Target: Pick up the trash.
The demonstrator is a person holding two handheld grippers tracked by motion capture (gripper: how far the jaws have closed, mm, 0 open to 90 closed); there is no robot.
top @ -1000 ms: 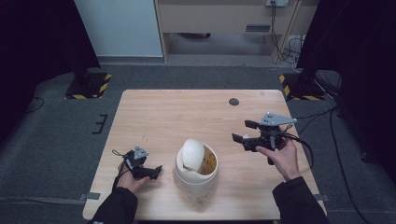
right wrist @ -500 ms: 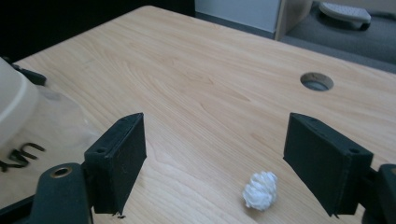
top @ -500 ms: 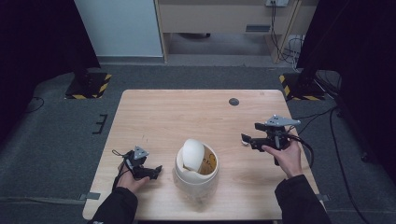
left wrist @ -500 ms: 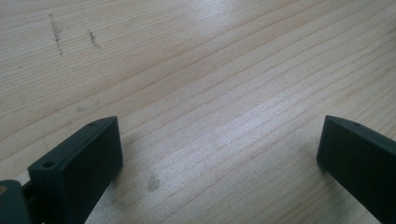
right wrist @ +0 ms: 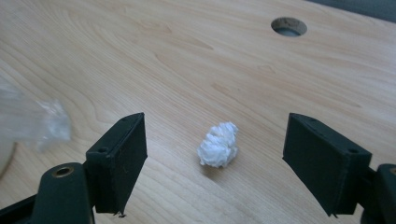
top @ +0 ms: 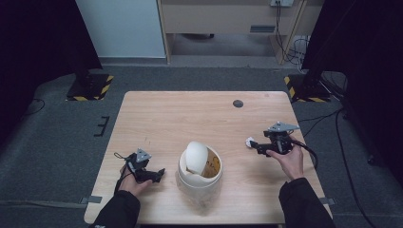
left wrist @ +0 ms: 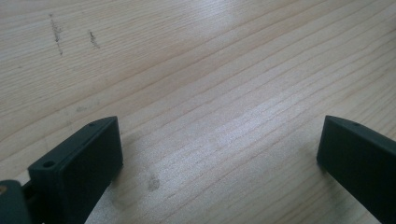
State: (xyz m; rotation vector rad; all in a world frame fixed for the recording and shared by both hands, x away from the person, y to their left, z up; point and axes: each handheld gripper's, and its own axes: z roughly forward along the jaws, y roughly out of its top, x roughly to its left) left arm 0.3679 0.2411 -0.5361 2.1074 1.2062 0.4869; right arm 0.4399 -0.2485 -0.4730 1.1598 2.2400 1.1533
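The right gripper (top: 253,144) has come down and toward the person's side of the table (top: 190,114), ending lower and farther from the cream bin (top: 199,171) than a second ago. A crumpled white paper ball (right wrist: 218,145) now lies on the wood between its wide-apart jaws, apart from both, on the side facing the cream bin.
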